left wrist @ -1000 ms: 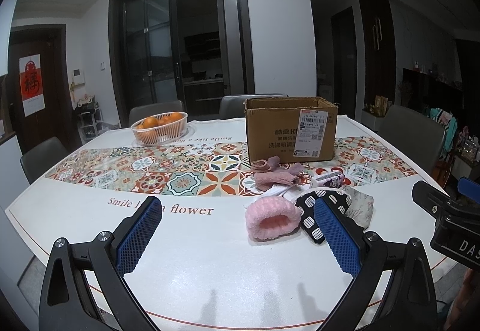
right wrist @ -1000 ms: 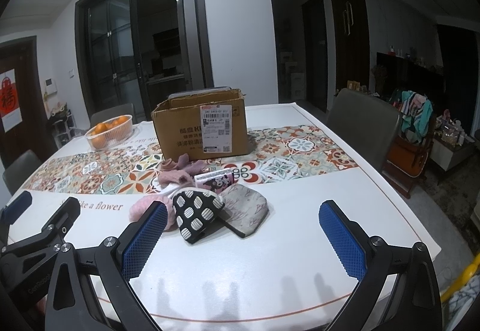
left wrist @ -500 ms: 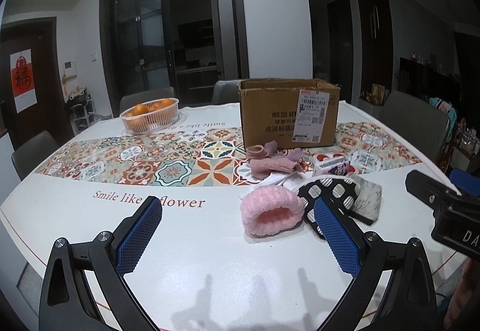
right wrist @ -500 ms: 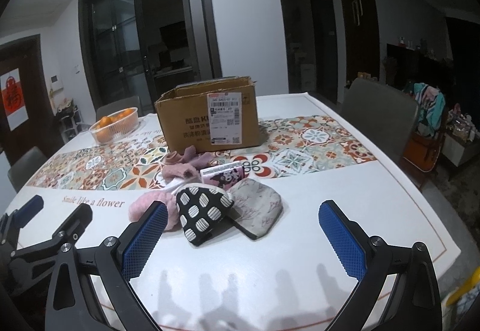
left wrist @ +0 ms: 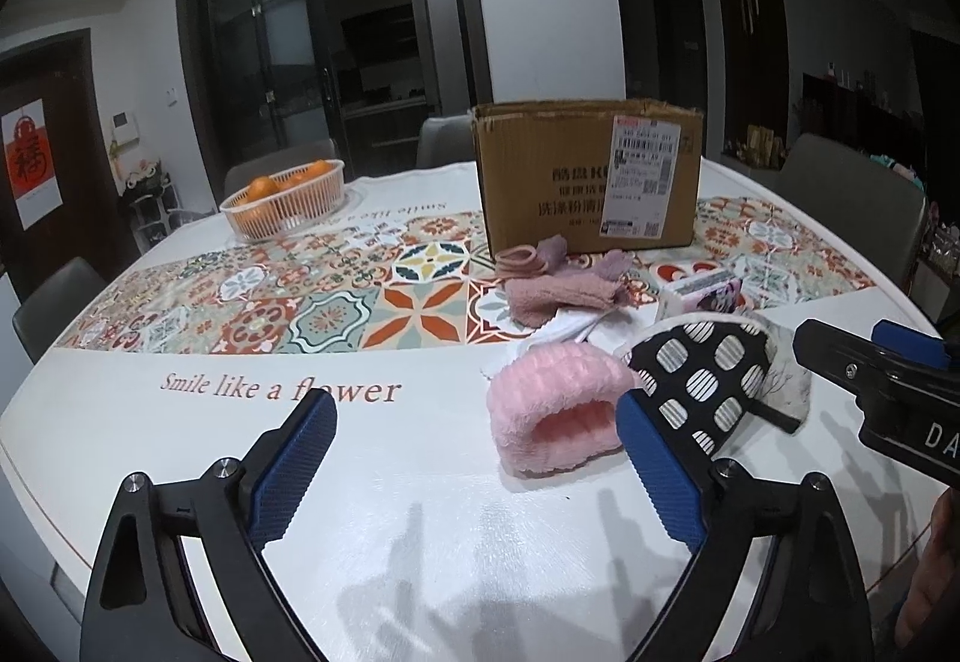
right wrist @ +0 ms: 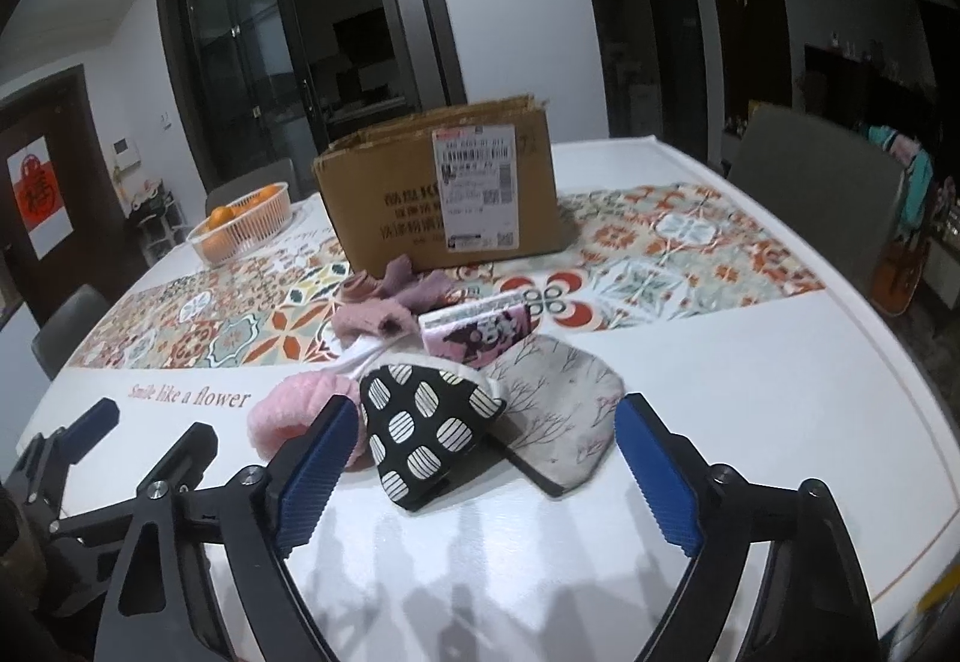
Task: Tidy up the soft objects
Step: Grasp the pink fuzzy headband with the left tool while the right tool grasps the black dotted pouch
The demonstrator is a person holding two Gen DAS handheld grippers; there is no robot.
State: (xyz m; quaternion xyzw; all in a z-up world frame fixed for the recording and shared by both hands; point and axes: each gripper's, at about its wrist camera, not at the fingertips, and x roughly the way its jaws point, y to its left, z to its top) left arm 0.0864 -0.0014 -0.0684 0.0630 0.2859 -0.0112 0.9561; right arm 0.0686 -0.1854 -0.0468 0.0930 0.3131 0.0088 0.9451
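A pile of soft things lies on the table before a cardboard box (left wrist: 585,179) (right wrist: 441,197): a fluffy pink band (left wrist: 555,410) (right wrist: 294,410), a black pouch with white spots (left wrist: 699,377) (right wrist: 423,425), a grey floral pouch (right wrist: 561,404), mauve socks (left wrist: 555,281) (right wrist: 384,305) and a pink printed packet (right wrist: 474,329). My left gripper (left wrist: 474,455) is open and empty, just short of the pink band. My right gripper (right wrist: 480,458) is open and empty, its jaws either side of the two pouches.
A basket of oranges (left wrist: 282,200) (right wrist: 243,227) stands at the back left on the patterned runner (left wrist: 336,296). Chairs ring the white table (left wrist: 390,494). The right gripper's body shows at the right edge of the left view.
Both grippers have moved forward towards the pile, which now looks larger and nearer. Both stay open. Nothing on the table has moved.
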